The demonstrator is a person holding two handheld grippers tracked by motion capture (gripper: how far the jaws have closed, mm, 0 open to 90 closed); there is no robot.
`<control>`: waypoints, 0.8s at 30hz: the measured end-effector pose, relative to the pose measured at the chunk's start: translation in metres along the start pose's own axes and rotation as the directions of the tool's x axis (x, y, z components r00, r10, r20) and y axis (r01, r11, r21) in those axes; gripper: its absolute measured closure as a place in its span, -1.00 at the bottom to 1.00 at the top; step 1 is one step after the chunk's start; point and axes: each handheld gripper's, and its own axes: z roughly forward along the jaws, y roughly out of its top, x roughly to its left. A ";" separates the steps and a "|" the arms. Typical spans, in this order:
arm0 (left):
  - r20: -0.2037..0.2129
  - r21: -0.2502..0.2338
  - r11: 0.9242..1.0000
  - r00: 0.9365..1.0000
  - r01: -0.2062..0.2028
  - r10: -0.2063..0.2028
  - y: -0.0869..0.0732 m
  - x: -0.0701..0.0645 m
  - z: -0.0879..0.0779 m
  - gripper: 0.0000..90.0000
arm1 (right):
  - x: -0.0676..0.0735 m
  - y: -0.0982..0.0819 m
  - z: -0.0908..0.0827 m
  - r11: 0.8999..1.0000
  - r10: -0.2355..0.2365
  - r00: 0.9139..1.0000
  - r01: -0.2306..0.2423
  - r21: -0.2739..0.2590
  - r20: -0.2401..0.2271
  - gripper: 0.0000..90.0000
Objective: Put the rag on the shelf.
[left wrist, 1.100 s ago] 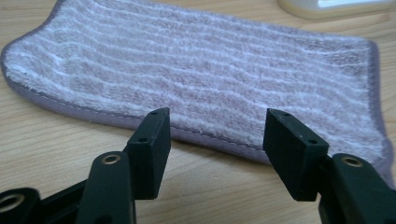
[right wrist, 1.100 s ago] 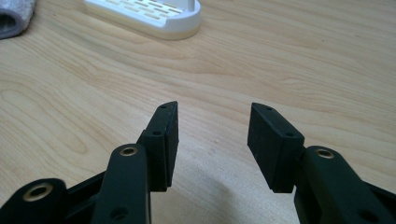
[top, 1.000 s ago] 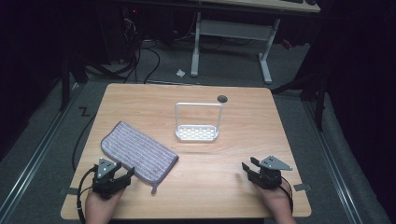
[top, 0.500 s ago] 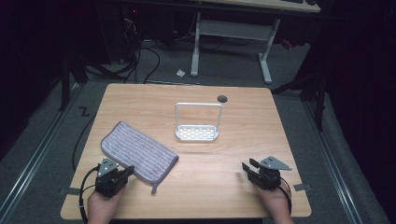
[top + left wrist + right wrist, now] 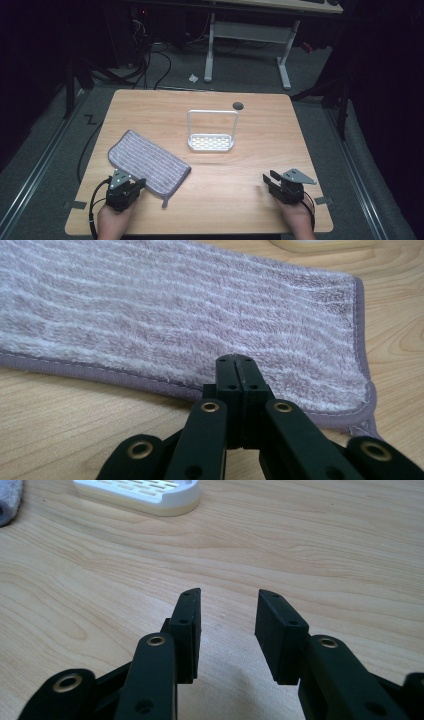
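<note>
A grey-lilac striped towel (image 5: 147,162) lies flat at the near left of the wooden table (image 5: 240,170). My left gripper (image 5: 135,184) rests at the towel's near edge. In the left gripper view its jaws are pressed together, tips (image 5: 238,360) just over the towel's (image 5: 200,310) hemmed border, with no cloth visibly pinched. My right gripper (image 5: 268,179) sits at the near right, open over bare wood (image 5: 229,597), nothing between its fingers. A white rack with a tall wire handle (image 5: 211,142) stands mid-table; its slotted base (image 5: 140,492) is far ahead of the right gripper.
A dark round grommet (image 5: 238,105) sits near the table's far edge. Beyond the table are cables and white desk legs (image 5: 210,50) on the floor. A corner of the towel (image 5: 10,500) shows at the right gripper view's left edge.
The left gripper's jaws look narrower than one second ago, and the hand has shifted slightly. The towel, the rack and the right gripper stay where they were.
</note>
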 end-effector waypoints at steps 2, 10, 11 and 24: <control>0.003 0.000 1.000 1.000 -0.005 0.005 0.001 0.000 -0.001 1.00 | 0.000 0.000 -0.002 1.000 -0.004 1.000 0.004 -0.005 0.000 0.42; 0.034 0.011 1.000 0.999 -0.018 0.018 0.012 -0.017 0.006 1.00 | -0.002 0.002 -0.006 1.000 -0.012 1.000 0.011 -0.023 -0.013 0.57; 0.038 0.010 1.000 0.999 -0.026 0.025 0.016 -0.021 0.009 1.00 | -0.002 0.003 -0.006 1.000 -0.011 1.000 0.011 -0.025 -0.018 0.59; 0.112 0.118 0.984 0.987 -0.131 0.117 0.021 -0.067 0.051 1.00 | 0.001 0.004 -0.006 0.999 -0.025 0.999 0.024 -0.026 -0.030 0.76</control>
